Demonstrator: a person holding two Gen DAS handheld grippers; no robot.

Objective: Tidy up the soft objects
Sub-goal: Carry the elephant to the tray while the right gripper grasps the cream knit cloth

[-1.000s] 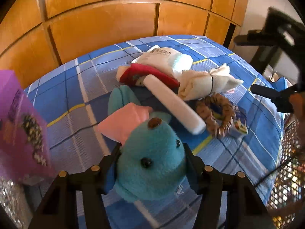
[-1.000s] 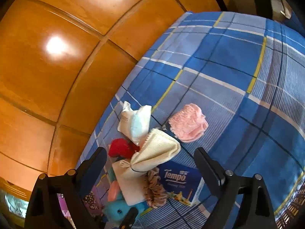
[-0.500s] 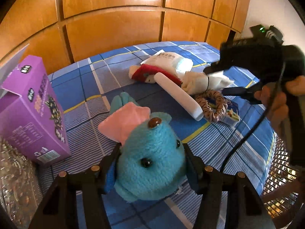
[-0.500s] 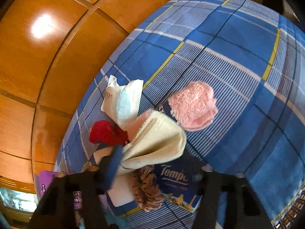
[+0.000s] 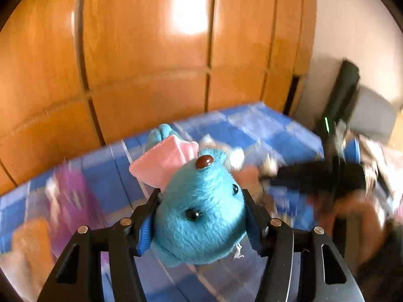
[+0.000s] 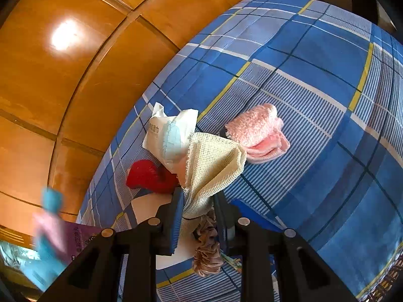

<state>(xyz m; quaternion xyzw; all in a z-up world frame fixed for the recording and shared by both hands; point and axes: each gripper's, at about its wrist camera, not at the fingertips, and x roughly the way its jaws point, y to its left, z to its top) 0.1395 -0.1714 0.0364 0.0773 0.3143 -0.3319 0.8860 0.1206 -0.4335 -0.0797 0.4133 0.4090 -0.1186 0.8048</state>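
Blue plush toy (image 5: 201,216) lifted off plaid bedsheet (image 6: 314,80), wardrobe (image 5: 151,63) close behind

The left wrist view is taken along its gripper's fingers, close behind a blue plush toy (image 5: 201,211), facing wood panelling (image 5: 151,63), heavily blurred. The right wrist view is aimed steeply down upon a plaid bedspread (image 6: 314,80), close above a cream mesh cloth (image 6: 214,161). Bedspread, panelling and toy are shared.
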